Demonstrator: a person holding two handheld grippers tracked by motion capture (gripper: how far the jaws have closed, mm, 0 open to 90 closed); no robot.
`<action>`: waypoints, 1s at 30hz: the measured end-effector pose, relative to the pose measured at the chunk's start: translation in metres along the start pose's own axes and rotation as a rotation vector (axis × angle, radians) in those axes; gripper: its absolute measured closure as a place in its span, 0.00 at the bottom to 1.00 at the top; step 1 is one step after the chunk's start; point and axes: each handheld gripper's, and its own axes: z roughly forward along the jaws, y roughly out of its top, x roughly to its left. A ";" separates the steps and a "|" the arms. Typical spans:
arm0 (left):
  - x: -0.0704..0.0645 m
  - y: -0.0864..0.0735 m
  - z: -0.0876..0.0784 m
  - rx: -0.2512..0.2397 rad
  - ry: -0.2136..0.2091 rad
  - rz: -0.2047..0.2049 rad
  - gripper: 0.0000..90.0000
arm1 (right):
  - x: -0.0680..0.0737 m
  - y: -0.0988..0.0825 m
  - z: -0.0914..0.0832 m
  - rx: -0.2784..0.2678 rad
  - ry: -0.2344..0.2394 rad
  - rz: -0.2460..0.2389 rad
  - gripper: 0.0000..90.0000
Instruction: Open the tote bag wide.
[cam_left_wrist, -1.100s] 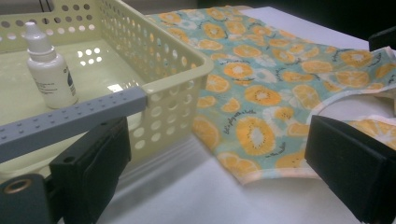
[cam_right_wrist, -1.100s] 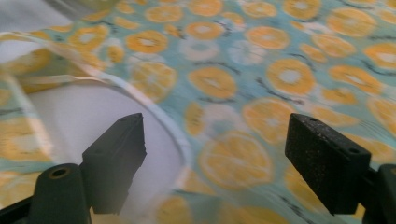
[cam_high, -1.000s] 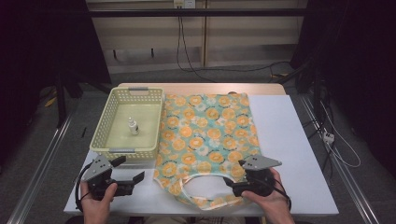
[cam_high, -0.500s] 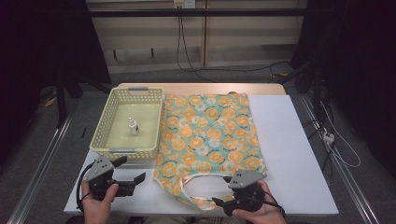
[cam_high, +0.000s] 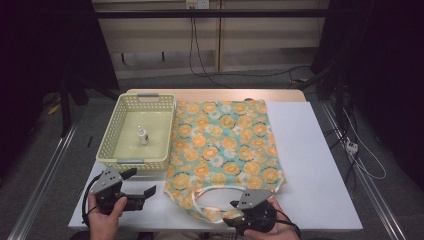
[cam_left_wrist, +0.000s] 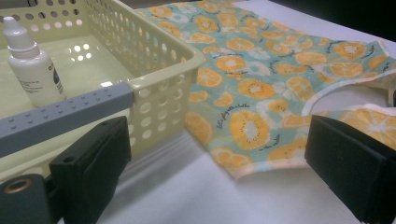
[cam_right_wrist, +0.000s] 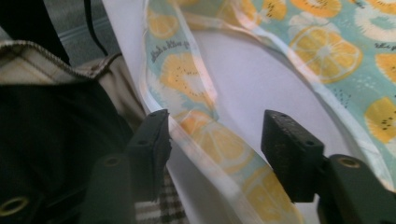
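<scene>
White table surface (cam_high: 310, 165) carries everything. Right gripper (cam_right_wrist: 212, 140) has just been closing its jaws, half-narrow now, around the orange-print bag's strap (cam_right_wrist: 205, 135) at the near edge, not yet pressing it. Left gripper (cam_high: 142, 186) hangs wide beside the yellow basket (cam_high: 122, 162) with a dropper bottle (cam_high: 143, 134).

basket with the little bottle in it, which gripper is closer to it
Left. The left gripper sits just below the basket at its near rim, jaws open. The right gripper is off to the right, jaws astride the fabric bag's strap.
</scene>
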 end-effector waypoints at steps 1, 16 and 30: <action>0.000 0.000 0.000 0.000 0.000 0.000 0.07 | -0.001 0.001 0.000 -0.006 0.002 0.005 0.61; 0.000 0.000 0.000 0.003 -0.005 0.002 0.07 | -0.006 0.010 0.014 0.043 0.037 -0.007 0.66; 0.000 0.000 0.000 0.008 -0.010 0.008 0.07 | -0.024 0.021 0.021 0.039 0.033 0.005 1.00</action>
